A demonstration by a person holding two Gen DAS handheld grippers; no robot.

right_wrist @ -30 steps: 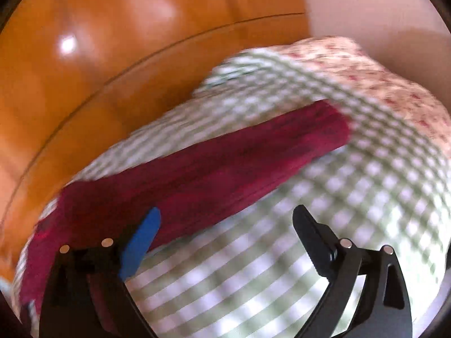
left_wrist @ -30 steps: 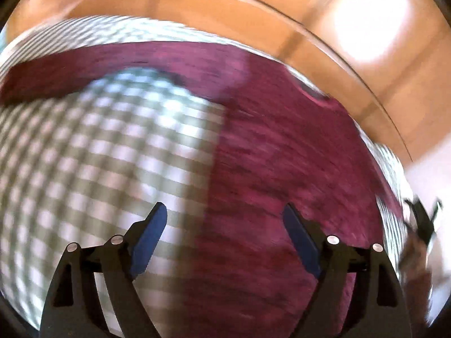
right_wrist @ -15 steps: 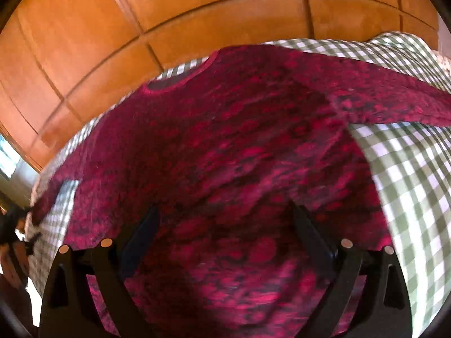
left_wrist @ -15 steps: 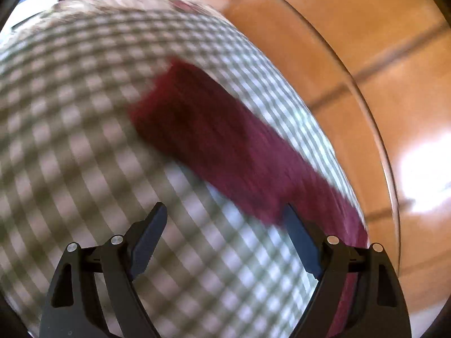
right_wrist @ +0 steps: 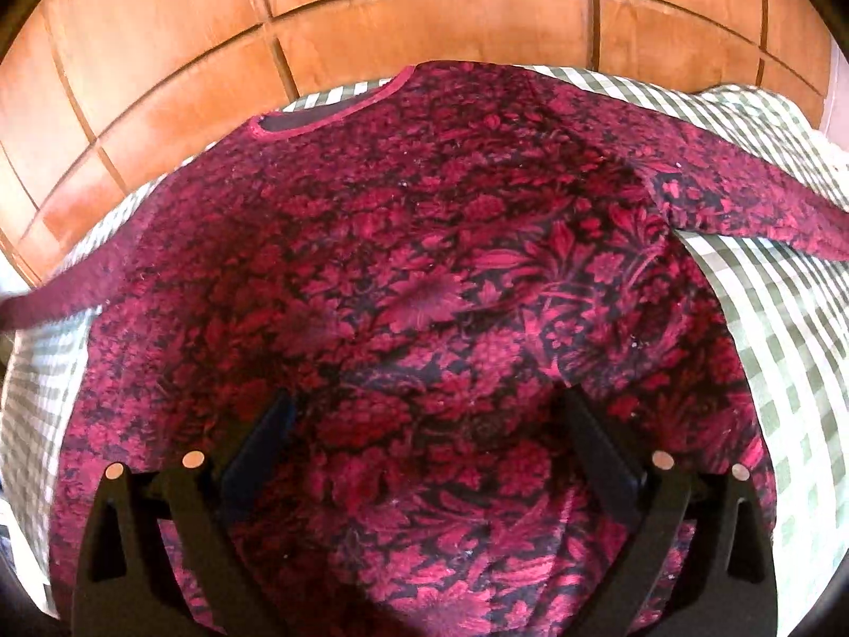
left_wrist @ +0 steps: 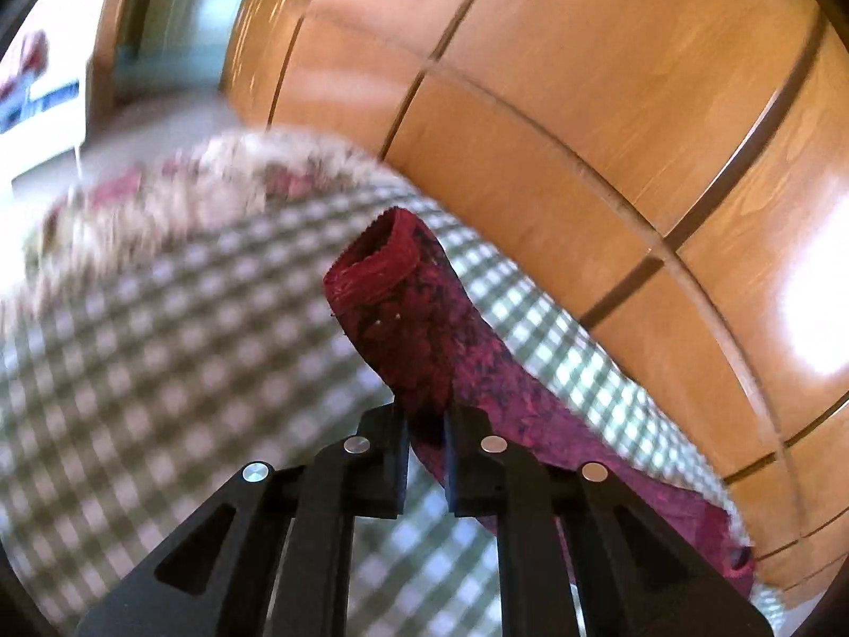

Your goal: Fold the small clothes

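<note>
A dark red floral long-sleeved top (right_wrist: 424, 276) lies spread flat on a green-and-white checked cloth (right_wrist: 785, 329), neckline toward the wooden wall. In the left wrist view my left gripper (left_wrist: 427, 424) is shut on one sleeve (left_wrist: 419, 318) just behind its ribbed cuff (left_wrist: 374, 265), which sticks up past the fingers. The rest of that sleeve trails back to the right. In the right wrist view my right gripper (right_wrist: 424, 414) is open and empty above the top's lower body. The other sleeve (right_wrist: 743, 201) lies out to the right.
A wooden panelled wall (right_wrist: 424, 16) runs along the far edge of the cloth, also in the left wrist view (left_wrist: 583, 106). A floral pillow or quilt (left_wrist: 159, 196) lies at the far left. A doorway or window shows beyond it.
My left gripper has closed on the sleeve near the cuff; before it was open above the cloth. My right gripper stays open and has settled over the top's body.
</note>
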